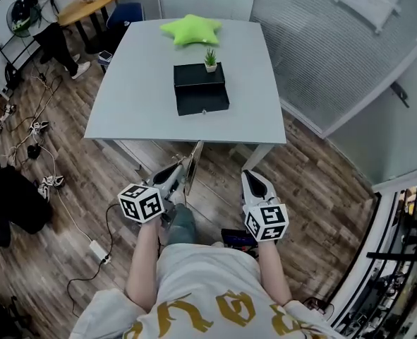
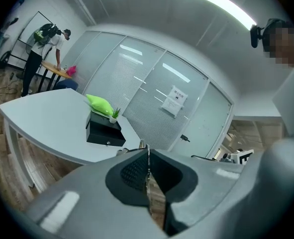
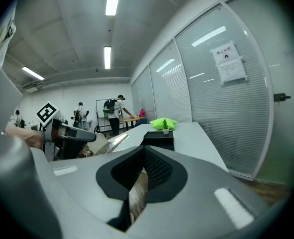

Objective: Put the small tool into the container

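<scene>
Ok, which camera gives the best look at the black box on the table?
The head view: the black box shows whole from above, small plant on top. The left gripper view shows it small, side-on; the right gripper view, small and far beyond the jaws.

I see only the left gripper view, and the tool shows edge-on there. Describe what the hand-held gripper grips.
Observer: The left hand-held gripper is shut on a tool that is a flat, shiny strip reaching past the tips.
Operator: Now report the right one.
Observer: The right hand-held gripper is shut, with nothing in it.
Operator: Place both for me.
Observer: Both are over the floor, short of the table's near edge.
</scene>
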{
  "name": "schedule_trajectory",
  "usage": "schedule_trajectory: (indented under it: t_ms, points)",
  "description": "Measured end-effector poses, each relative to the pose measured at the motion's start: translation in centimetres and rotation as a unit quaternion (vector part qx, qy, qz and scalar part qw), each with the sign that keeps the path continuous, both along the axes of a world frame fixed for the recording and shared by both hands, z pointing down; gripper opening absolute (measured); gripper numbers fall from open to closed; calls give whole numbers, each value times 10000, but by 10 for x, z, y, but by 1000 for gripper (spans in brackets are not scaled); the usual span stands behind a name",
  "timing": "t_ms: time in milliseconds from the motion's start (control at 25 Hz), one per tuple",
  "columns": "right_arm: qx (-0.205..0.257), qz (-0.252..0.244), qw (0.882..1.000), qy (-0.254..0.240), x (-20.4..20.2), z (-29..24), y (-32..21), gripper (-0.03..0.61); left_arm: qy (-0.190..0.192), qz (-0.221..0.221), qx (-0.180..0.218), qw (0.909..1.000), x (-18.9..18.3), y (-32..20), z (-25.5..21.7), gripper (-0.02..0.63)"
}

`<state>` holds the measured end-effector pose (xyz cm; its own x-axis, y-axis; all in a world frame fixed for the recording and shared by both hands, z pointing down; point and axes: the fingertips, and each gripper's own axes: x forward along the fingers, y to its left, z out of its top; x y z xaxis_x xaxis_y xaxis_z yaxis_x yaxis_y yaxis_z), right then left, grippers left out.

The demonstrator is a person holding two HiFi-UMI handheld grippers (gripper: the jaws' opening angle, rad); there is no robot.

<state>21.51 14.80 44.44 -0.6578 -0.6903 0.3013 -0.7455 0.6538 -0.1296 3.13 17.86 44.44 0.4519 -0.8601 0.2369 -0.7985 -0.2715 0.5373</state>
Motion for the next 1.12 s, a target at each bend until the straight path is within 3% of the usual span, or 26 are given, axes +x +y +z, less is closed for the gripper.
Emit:
schedule_trajectory:
  t_ms: [560, 840, 1120]
  points:
    - [-150, 498, 9971, 561, -158, 36, -209, 24, -108, 760, -225, 9968, -148, -209, 24, 9]
    - [-217, 1036, 9909, 826, -181, 43, -246, 25, 49, 1121, -338, 9931, -186, -271, 45, 9]
    - [-269, 1452, 9857, 815, -169, 47, -259, 25, 105, 1589, -191, 9871, -168, -308, 40, 9]
